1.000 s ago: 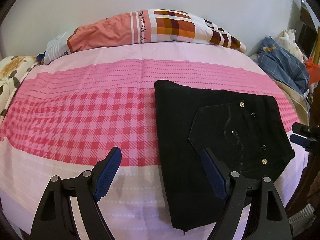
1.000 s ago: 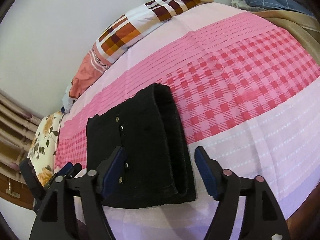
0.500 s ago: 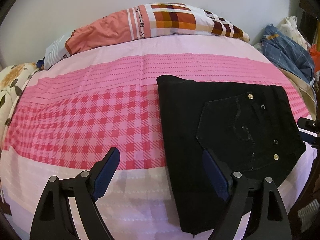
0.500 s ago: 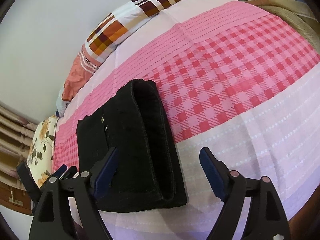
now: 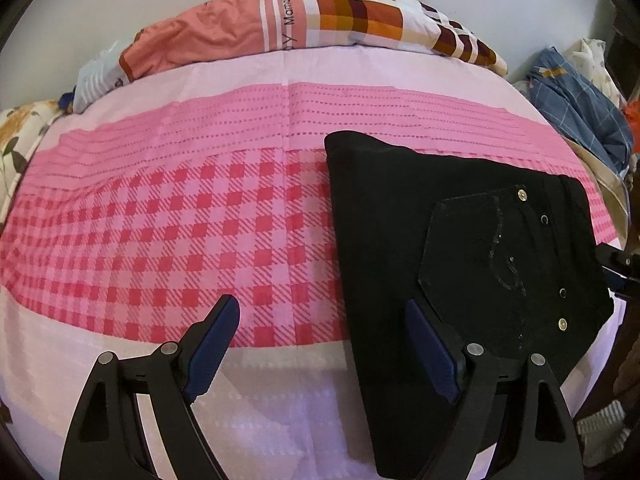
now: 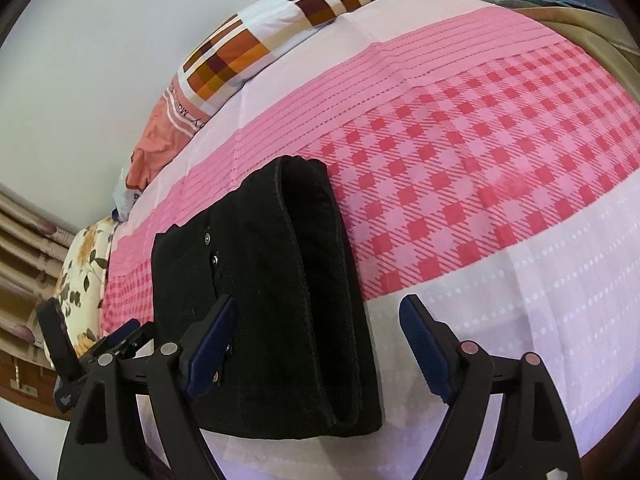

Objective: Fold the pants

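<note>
**Two open tools over folded black pants**

Both tools stand with fingers spread wide and hold nothing. The left tool [image 5: 322,344] hovers above the bed [image 5: 168,216], its right finger [image 5: 430,350] over the near left part of the pants [image 5: 384,240], its other finger over bare sheet. The right tool [image 6: 318,342] hovers at the near edge of the bed [image 6: 480,168], its left finger [image 6: 210,346] over the pants [image 6: 276,304] and its right finger over pale sheet beside them.

The pants lie on the right half of the bed in the left view, near its front edge, folded into a thick, roughly rectangular bundle. Its long axis runs from the near edge toward the pillow [image 5: 288,24]. One rounded fold faces the open checked area; seen from the right view, the layers curl there like a loose roll. On top sits a back pocket [image 5: 476,256] with faint stitched curls and small metal rivets, toward the right edge of the bundle. The cloth looks like matte black denim, slightly fuzzy.

The sheet is pink, with a red-and-pink gingham band, a dotted-stripe band and pale bands. The pillow has a salmon end and brown-orange checks.
</note>
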`<state>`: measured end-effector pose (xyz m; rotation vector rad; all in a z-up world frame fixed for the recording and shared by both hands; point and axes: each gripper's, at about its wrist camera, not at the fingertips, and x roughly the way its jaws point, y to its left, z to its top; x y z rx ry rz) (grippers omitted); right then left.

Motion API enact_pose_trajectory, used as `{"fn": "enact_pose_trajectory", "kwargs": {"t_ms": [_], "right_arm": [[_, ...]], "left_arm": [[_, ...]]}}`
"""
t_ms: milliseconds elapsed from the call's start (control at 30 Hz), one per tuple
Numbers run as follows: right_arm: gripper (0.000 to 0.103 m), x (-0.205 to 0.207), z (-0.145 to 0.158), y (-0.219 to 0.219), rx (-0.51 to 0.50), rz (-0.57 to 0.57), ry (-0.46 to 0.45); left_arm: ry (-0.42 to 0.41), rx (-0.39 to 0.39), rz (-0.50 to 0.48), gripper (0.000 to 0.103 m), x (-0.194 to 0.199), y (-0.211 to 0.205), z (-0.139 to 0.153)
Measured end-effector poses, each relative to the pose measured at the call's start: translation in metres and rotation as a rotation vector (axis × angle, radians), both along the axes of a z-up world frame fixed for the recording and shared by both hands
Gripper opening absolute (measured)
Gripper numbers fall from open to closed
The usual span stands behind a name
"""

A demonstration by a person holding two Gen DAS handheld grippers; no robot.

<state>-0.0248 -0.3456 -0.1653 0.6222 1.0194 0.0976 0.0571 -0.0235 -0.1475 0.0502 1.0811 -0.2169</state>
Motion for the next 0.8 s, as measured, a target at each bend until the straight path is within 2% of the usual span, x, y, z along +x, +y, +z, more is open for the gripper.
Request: {"fn": "enact_pose_trajectory", "kwargs": {"t_ms": [167,333,467,600,733,800], "right_arm": [[0.080,0.010,-0.009,0.006,-0.008,0.051,0.023],[0.080,0.021,-0.017,0.012,0.016,0.110,0.033],[0.080,0.031,-0.019,0.014,0.031,0.173,0.014],[0.084,0.041,-0.020,0.015,0.023,0.272,0.000],[0.103,0.051,-0.020,0.024,0.037,0.392,0.037],[0.103,0.050,-0.019,0.033,-0.022,0.437,0.033]], "left_arm": [[0.033,-0.044,-0.040,0.085,0.010,0.000,-0.004],[0.038,-0.011,-0.099,0.085,0.016,-0.008,-0.008],[0.067,-0.037,-0.128,0.085,0.023,-0.005,-0.013],[0.139,-0.145,-0.154,0.085,0.036,0.007,-0.022],[0.185,-0.283,-0.196,0.085,0.047,0.020,-0.023],[0.206,-0.295,-0.230,0.085,0.052,0.020,-0.025]]}}
